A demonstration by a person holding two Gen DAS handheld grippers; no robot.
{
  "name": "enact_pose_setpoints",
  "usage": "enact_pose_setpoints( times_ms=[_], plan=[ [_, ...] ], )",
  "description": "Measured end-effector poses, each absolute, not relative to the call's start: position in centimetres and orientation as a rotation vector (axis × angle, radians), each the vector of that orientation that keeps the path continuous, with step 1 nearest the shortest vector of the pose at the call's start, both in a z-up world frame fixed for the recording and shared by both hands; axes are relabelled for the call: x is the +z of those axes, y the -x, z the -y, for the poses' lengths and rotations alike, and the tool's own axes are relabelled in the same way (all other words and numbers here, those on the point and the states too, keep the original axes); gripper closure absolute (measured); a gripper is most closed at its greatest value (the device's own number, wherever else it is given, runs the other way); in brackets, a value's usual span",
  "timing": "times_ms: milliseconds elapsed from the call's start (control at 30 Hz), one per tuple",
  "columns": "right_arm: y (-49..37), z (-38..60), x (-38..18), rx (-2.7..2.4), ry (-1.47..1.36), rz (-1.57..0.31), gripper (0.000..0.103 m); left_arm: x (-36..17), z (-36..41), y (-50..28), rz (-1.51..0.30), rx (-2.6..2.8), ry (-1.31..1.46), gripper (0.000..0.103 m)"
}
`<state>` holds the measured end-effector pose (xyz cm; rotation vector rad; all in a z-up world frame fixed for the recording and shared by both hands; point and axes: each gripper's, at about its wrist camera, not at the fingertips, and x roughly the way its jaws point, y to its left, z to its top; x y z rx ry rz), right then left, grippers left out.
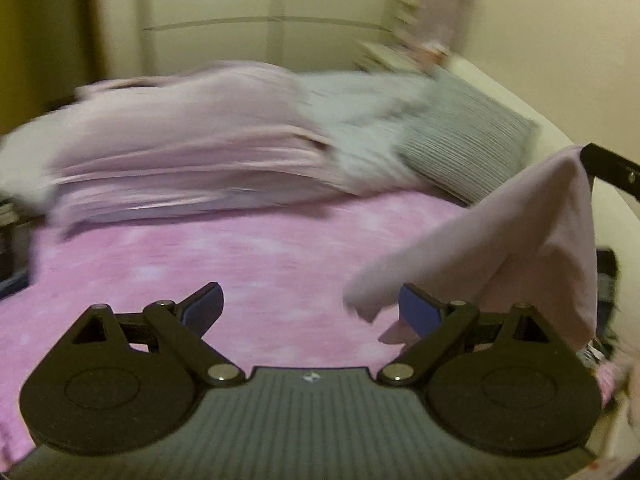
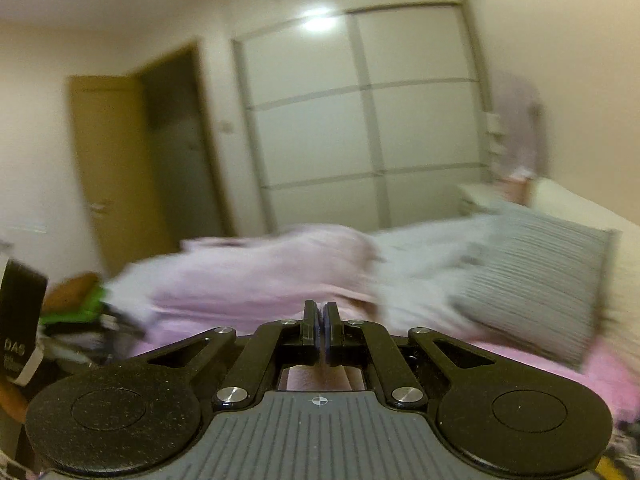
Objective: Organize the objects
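A pale pink cloth (image 1: 520,240) hangs from my right gripper (image 1: 608,168) at the right edge of the left wrist view, draping down over the pink bedspread (image 1: 240,264). My left gripper (image 1: 310,310) is open and empty, with the cloth's lower corner just above its right finger (image 1: 420,312). In the right wrist view my right gripper (image 2: 321,320) is shut; a strip of pink cloth (image 2: 320,378) shows below the fingers. A rumpled pink and grey blanket (image 1: 192,140) lies across the bed; it also shows in the right wrist view (image 2: 256,272).
A grey striped pillow (image 1: 468,144) leans at the bed's head, also in the right wrist view (image 2: 536,288). A white sliding wardrobe (image 2: 360,120) and an open wooden door (image 2: 108,168) stand behind. Clutter with a green item (image 2: 80,308) sits at the left.
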<state>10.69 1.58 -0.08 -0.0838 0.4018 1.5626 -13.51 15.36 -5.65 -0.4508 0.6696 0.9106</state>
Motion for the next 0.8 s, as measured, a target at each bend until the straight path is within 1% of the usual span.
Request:
enact_pose_setpoints(
  times_ms=[100, 167, 233, 267, 367, 467, 600, 800],
  plan=[
    [-3.8, -4.0, 1.3, 1.673, 0.065, -0.412, 0.102, -4.8, -14.8, 22.6, -0.636, 1.04, 0.468, 0.01],
    [1.0, -5.5, 1.7, 1.738, 0.15, -0.442, 0.087, -4.7, -14.0, 28.0, -0.632, 1.111, 0.488, 0.01],
    [5.2, -6.0, 1.4, 1.772, 0.237, -0.437, 0.044, -5.1, -13.1, 32.3, -0.642, 1.169, 0.521, 0.01],
    [6.9, -5.8, 0.9, 1.786, 0.269, -0.443, 0.04, -5.5, -12.5, 34.1, -0.653, 1.196, 0.543, 0.01],
    [10.4, -5.2, -0.9, 1.833, 0.379, -0.52, 0.04, -6.7, -10.8, 38.0, -0.688, 1.243, 0.596, 0.01],
    [12.2, -5.2, -3.3, 1.825, 0.523, -0.598, 0.04, -7.7, -8.6, 40.2, -0.713, 1.265, 0.644, 0.01],
    [13.9, -2.6, -5.3, 1.8, 0.632, -0.647, 0.04, -8.7, -5.2, 40.7, -0.724, 1.265, 0.696, 0.01],
    [12.6, 1.3, -6.4, 1.809, 0.705, -0.673, 0.04, -9.9, -1.6, 38.5, -0.764, 1.25, 0.721, 0.01]
  ],
)
